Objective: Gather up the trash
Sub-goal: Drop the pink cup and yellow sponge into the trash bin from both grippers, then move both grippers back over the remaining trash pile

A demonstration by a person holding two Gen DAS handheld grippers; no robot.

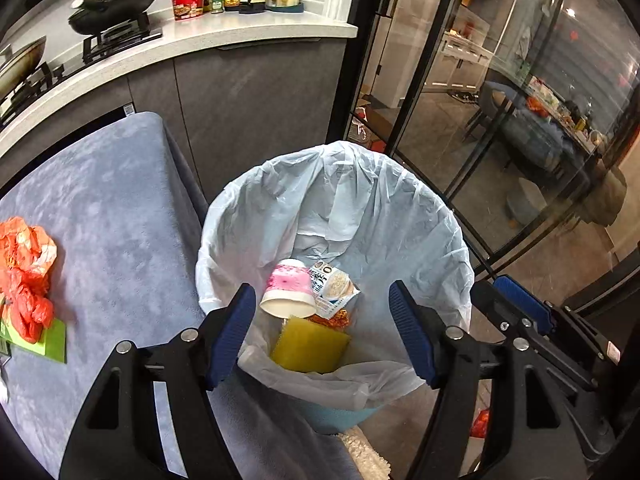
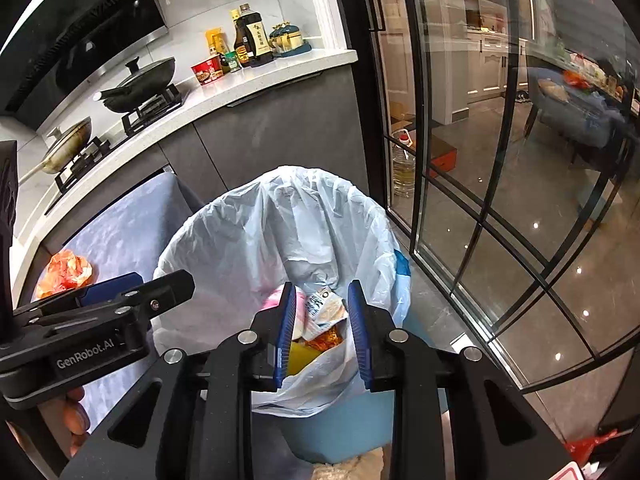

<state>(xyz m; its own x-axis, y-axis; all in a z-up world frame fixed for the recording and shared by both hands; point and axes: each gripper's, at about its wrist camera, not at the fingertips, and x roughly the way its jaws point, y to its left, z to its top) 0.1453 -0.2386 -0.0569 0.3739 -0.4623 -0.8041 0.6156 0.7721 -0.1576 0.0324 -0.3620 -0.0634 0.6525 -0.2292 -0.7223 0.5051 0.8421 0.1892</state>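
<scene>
The tabletop (image 1: pixel 120 208) has a grey-blue cloth cover, and on it lie a crumpled orange plastic bag (image 1: pixel 24 276) and a green card (image 1: pixel 52 344).

Black lidded wok (image 2: pixel 138 86) on stove, sauce bottles (image 2: pixel 250 38) at countertop's (image 1: pixel 256 30) far corner, red noodle cup (image 1: pixel 187 6) beside them, glass door (image 2: pixel 500 160)

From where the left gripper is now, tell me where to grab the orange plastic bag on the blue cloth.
Probably pinch the orange plastic bag on its raised crumpled top, coming straight down. It sits as a loose bunched heap on the blue cloth, so the upper folds give the jaws something to close on.
</scene>
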